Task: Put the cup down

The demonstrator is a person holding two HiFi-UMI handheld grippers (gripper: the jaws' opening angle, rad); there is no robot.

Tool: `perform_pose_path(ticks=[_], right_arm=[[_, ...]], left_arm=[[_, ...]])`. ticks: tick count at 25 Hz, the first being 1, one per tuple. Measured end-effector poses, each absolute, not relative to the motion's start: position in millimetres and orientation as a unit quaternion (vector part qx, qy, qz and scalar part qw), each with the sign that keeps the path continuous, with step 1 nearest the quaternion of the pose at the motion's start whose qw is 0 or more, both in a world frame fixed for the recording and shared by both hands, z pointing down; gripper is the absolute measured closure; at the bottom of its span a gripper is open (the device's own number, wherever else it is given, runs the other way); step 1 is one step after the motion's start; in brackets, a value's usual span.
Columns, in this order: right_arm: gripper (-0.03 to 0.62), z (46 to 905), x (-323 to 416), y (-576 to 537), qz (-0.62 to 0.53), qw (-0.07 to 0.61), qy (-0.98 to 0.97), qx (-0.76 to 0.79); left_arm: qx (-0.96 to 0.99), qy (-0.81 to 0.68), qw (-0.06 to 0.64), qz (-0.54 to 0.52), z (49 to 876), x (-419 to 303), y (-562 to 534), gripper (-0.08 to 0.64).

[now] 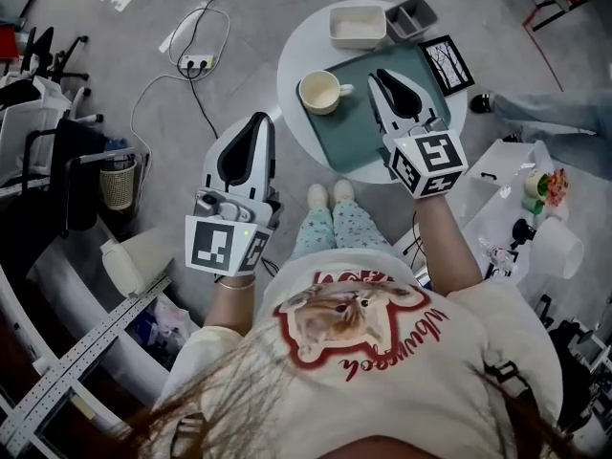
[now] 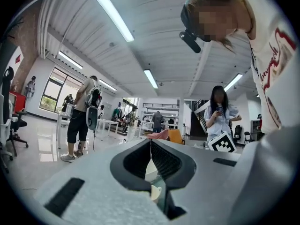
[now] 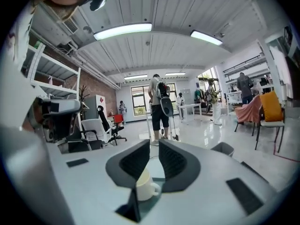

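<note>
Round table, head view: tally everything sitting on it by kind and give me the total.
cup: 1
tray: 1
containers: 2, the white container and the grey container
framed picture: 1
Total: 5

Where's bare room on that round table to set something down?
Best patch: the green tray is bare between the cup and the right tool, through to its near edge. The white table has a narrow bare strip left of the cup. The far side is crowded: white container, grey bin, framed picture.
</note>
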State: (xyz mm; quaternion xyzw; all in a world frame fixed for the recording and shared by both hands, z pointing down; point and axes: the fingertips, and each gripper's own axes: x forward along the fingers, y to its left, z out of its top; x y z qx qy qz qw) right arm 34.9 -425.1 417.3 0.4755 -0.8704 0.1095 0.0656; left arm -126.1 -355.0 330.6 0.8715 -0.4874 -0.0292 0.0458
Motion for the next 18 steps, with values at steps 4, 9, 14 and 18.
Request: perform_pose_path(ticks=[4, 9, 14, 18], right_arm=[[0.543, 370.6, 28.8, -420.5, 0.083, 0.037, -0.877, 0.471], [0.543, 329.5, 27.7, -407.7, 0.055, 0.009, -0.880, 0.471], [0.543, 289.0, 32.0, -392.9, 0.021, -0.020, -0.883, 0.468], [0.545, 261.6, 33.5, -380.1, -0.018, -0.025, -0.886, 0.462]], left_arm=[[0.876, -0.479, 0.034, -0.034, 315.0, -121.7, -353.2, 0.544], [0.880, -0.473, 0.024, -0.039, 300.1, -116.3, -348.4, 0.544], [0.879, -0.473, 0.017, -0.049, 289.8, -116.4, -343.1, 0.545], [0.881, -0.469, 0.015, -0.059, 281.4, -114.2, -342.6, 0.545]])
